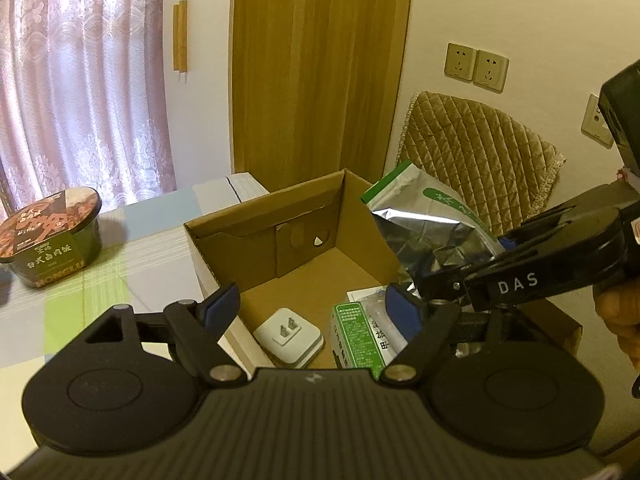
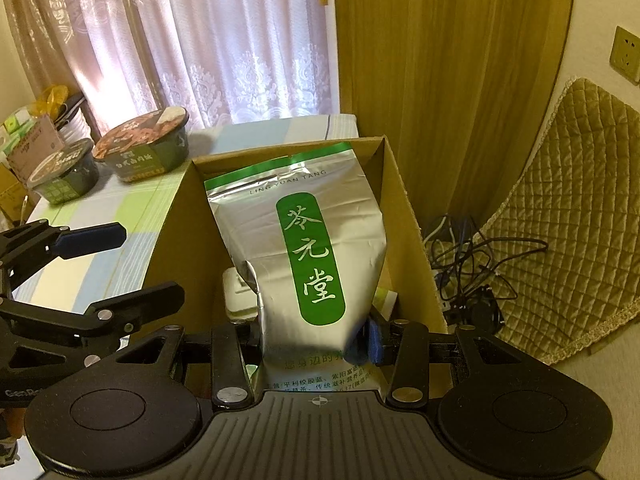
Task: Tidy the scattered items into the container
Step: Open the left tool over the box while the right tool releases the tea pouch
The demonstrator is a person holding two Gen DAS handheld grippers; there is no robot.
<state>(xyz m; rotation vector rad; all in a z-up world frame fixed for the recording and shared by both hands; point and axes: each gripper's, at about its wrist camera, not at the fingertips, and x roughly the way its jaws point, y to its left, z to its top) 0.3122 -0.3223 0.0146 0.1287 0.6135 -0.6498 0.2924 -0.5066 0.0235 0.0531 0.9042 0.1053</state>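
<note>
From the left wrist, the left hand-held gripper (image 1: pixel 310 306) hangs spread and empty over the near edge of the box (image 1: pixel 280 216), likely waiting clear of the drop. Inside the box lie a white plug (image 1: pixel 289 336) and a green carton (image 1: pixel 356 334); a noodle bowl (image 1: pixel 50 236) sits left of the box on the counter (image 1: pixel 120 264). From the right wrist, the right hand-held gripper (image 2: pixel 310 350) pinches the foil pouch (image 2: pixel 304 256) by its lower end, holding it upright over the box so it can go inside.

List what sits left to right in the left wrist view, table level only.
Noodle bowl → cardboard box → white plug → green carton → silver pouch → right tongs pinching the pouch.
</note>
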